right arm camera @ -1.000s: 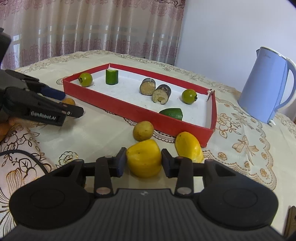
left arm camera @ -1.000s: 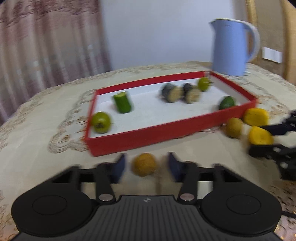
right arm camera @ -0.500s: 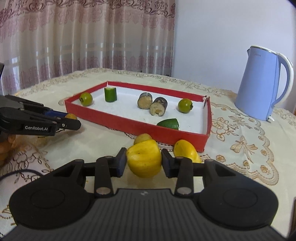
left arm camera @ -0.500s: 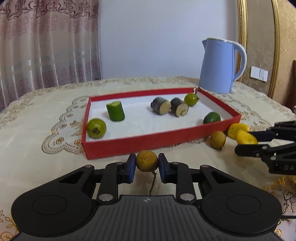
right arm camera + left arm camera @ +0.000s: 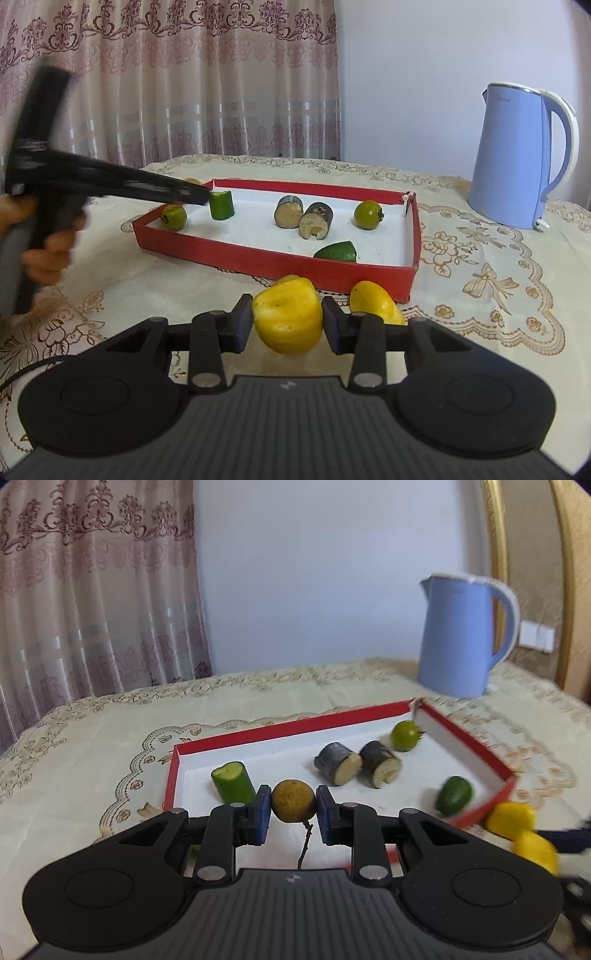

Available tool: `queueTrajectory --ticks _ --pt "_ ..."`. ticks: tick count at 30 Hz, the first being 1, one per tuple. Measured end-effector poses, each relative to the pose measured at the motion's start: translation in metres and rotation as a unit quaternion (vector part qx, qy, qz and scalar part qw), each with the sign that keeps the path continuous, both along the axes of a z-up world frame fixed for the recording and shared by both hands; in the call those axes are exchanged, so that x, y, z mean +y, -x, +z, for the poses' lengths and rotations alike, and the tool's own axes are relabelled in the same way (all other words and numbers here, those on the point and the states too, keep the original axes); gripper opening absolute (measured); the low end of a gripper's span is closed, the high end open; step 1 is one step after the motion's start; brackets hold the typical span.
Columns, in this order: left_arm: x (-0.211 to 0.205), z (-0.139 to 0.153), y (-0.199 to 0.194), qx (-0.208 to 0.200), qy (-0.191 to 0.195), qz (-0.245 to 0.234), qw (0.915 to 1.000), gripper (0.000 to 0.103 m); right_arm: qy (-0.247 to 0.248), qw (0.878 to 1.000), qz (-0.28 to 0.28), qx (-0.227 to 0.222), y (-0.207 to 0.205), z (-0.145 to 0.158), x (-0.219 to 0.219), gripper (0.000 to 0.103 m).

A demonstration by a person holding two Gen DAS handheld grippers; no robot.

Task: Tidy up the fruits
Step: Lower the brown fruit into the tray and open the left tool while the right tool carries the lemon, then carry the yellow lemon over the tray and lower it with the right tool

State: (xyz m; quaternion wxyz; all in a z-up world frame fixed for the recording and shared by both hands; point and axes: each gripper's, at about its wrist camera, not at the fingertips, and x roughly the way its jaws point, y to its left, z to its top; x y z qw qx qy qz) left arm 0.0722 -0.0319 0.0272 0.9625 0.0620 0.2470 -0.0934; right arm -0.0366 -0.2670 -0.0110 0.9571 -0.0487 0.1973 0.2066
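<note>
Left gripper [image 5: 293, 806] clamps the round brown stemmed fruit [image 5: 293, 802], held above the red-walled, white-floored cardboard tray [image 5: 258, 258]; right gripper [image 5: 288, 323] grips the yellow fruit chunk [image 5: 287, 320] just outside the tray's near wall

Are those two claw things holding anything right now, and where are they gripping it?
Yes. The left gripper pinches a small round brown fruit across its sides; the right gripper clamps a yellow fruit piece across its sides.
</note>
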Motion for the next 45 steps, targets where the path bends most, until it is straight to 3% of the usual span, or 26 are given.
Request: queueTrajectory --ticks 11,17,25,26,29,35,39,45 --pt "-0.019 -0.023 -0.06 0.054 -0.039 0.043 0.9968 0.025 -0.002 1.0 0.002 -0.008 0.006 0.006 0.004 0.037" --pt "-0.013 -0.024 -0.064 0.069 -0.029 0.053 0.9958 0.026 -0.004 1.0 0.007 -0.009 0.006 0.008 0.007 0.037" --pt "-0.009 -0.02 -0.048 0.059 -0.024 0.057 0.9964 0.031 -0.005 1.0 0.005 -0.013 0.002 0.01 0.009 0.037" --pt "-0.007 -0.02 -0.043 0.057 -0.023 0.058 0.9964 0.038 -0.005 1.0 0.005 -0.014 0.001 0.011 0.009 0.037" --pt "-0.003 -0.021 -0.023 0.049 -0.015 0.073 0.996 0.085 -0.006 1.0 0.004 -0.016 0.0 0.011 0.008 0.037" --pt "-0.007 -0.016 0.022 -0.017 -0.039 0.076 0.9962 0.091 -0.006 1.0 0.0 -0.018 -0.003 0.012 0.01 0.037" --pt "-0.006 -0.017 0.03 -0.049 -0.041 0.079 0.9948 0.096 -0.008 1.0 -0.004 -0.026 -0.007 0.016 0.011 0.037" --pt "0.005 -0.021 0.023 -0.033 -0.014 0.088 0.9955 0.096 -0.004 0.999 -0.015 -0.037 -0.022 0.025 0.015 0.037"
